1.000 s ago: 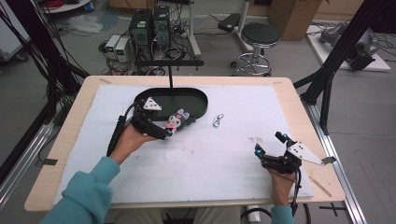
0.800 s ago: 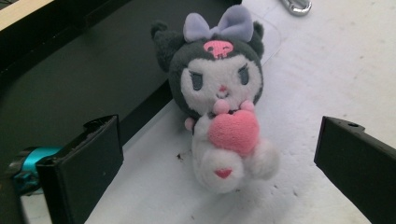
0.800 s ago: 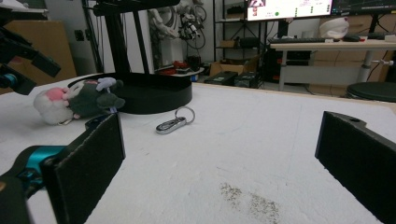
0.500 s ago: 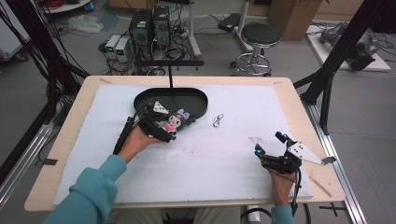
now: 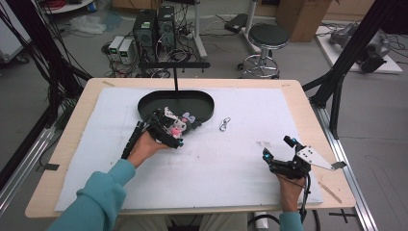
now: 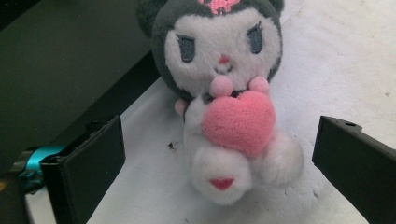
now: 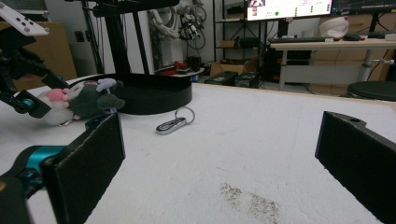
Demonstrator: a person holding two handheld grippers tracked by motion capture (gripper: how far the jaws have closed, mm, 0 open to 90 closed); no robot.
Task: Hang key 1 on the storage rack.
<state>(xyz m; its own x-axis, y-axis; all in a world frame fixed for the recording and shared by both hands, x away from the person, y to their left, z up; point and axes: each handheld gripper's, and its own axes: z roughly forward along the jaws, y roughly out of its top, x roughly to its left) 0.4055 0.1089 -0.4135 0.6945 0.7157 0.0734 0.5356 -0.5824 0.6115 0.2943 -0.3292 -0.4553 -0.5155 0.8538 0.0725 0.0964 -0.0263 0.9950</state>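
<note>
- Plush toy [image 6: 229, 107] lies on the white mat [image 5: 231, 159] at about ten o'clock from the table's middle, just beside the black tray [image 5: 202, 103].
- Left gripper [image 5: 175, 130] has its jaws spread on either side of the toy, not pressing it; they have just been closing a little.
- Metal clip [image 5: 224, 124] lies at twelve o'clock, well apart from both grippers.
- Right gripper [image 5: 277, 153] rests at four o'clock, jaws spread wide with nothing between them.

Beyond my wooden table [image 5: 308, 103] I saw grey floor [image 5: 226, 55], a black stool [image 5: 267, 37] behind it, computer towers [image 5: 154, 25] left of the stool, cardboard box [image 5: 303, 14] right.
</note>
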